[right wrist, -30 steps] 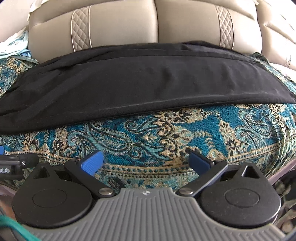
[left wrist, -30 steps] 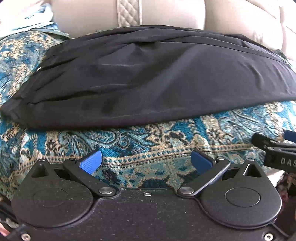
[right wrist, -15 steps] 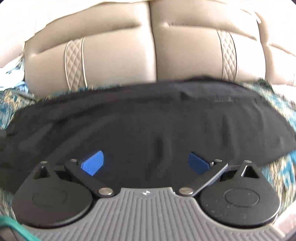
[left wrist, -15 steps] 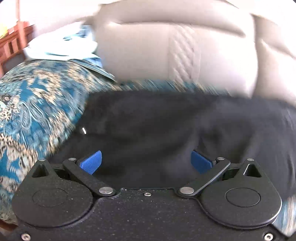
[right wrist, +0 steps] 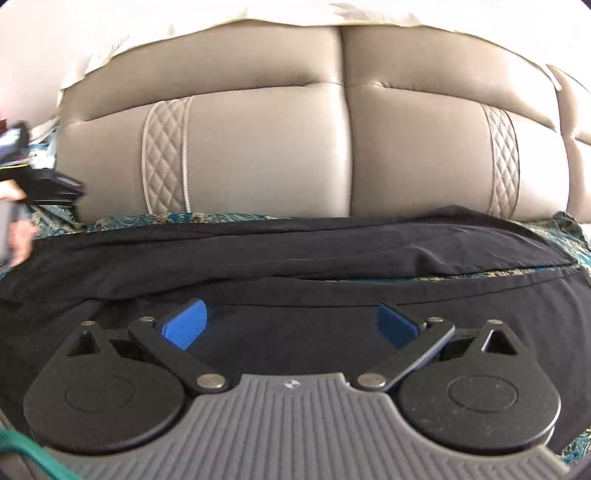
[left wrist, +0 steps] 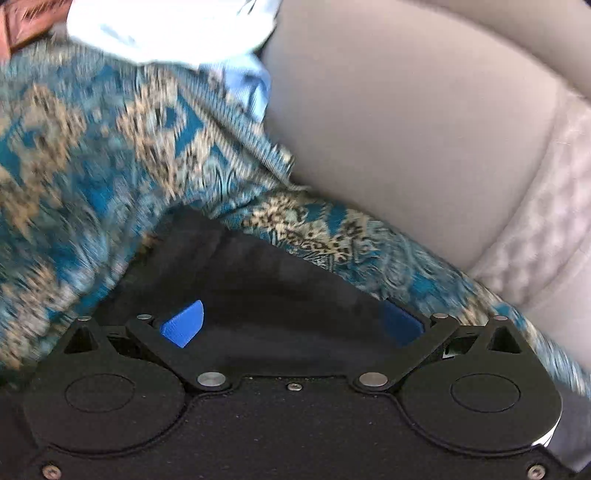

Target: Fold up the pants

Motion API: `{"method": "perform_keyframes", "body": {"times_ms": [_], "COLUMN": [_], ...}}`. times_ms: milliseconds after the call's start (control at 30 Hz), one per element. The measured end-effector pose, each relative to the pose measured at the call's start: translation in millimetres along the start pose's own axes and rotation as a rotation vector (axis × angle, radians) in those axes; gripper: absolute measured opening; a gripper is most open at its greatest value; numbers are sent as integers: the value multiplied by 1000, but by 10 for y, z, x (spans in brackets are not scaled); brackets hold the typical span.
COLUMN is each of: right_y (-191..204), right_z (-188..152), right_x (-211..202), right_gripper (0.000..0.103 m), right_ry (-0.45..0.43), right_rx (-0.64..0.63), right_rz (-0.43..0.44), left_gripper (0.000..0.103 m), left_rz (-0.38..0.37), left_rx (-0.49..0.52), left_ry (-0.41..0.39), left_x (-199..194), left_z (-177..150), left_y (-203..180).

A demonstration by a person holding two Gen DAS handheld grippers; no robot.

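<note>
Black pants (right wrist: 295, 254) lie stretched left to right across a sofa seat covered with a blue patterned cloth (left wrist: 92, 166). My right gripper (right wrist: 291, 325) is open, its blue pads (right wrist: 184, 325) spread just over the near edge of the pants. My left gripper (left wrist: 291, 325) is open over the pants' left end (left wrist: 258, 280), a dark corner that lies between its blue pads (left wrist: 183, 325). The left gripper also shows at the far left of the right wrist view (right wrist: 40, 184).
The beige leather sofa backrest (right wrist: 332, 147) rises right behind the pants. A white and light blue cloth (left wrist: 177, 33) lies at the far left on the patterned cover. The left wrist view is motion-blurred.
Both grippers have moved forward from the patterned cover onto the pants. The left one has also swung left to the pants' end. Both stay open.
</note>
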State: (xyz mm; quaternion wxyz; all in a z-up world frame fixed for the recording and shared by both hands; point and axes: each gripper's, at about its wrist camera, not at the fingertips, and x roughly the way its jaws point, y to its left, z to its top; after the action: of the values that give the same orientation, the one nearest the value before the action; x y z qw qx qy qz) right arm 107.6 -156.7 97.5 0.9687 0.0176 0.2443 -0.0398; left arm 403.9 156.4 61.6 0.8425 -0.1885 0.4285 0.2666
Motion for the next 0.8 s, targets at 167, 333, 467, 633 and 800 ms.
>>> {"method": "perform_keyframes", "body": {"times_ms": [167, 333, 467, 633, 800], "right_y": [150, 139, 126, 119, 134], "right_z": [-34, -7, 6, 8, 14], "right_x": [-75, -116, -133, -174, -185], "right_gripper": [103, 103, 103, 103, 103], "right_ry": [-63, -83, -88, -105, -99], "right_rx": [-109, -112, -95, -65, -21], "right_rz": [-11, -5, -9, -6, 12], "left_gripper": [103, 103, 85, 42, 70], "left_rz": [139, 251, 212, 119, 38], "left_rx": [-134, -152, -154, -345, -240], "left_ry": [41, 38, 29, -67, -22], "left_x": [429, 594, 492, 227, 336], "left_z": [57, 85, -10, -157, -91], "left_y": [-104, -126, -67, 213, 282]}}
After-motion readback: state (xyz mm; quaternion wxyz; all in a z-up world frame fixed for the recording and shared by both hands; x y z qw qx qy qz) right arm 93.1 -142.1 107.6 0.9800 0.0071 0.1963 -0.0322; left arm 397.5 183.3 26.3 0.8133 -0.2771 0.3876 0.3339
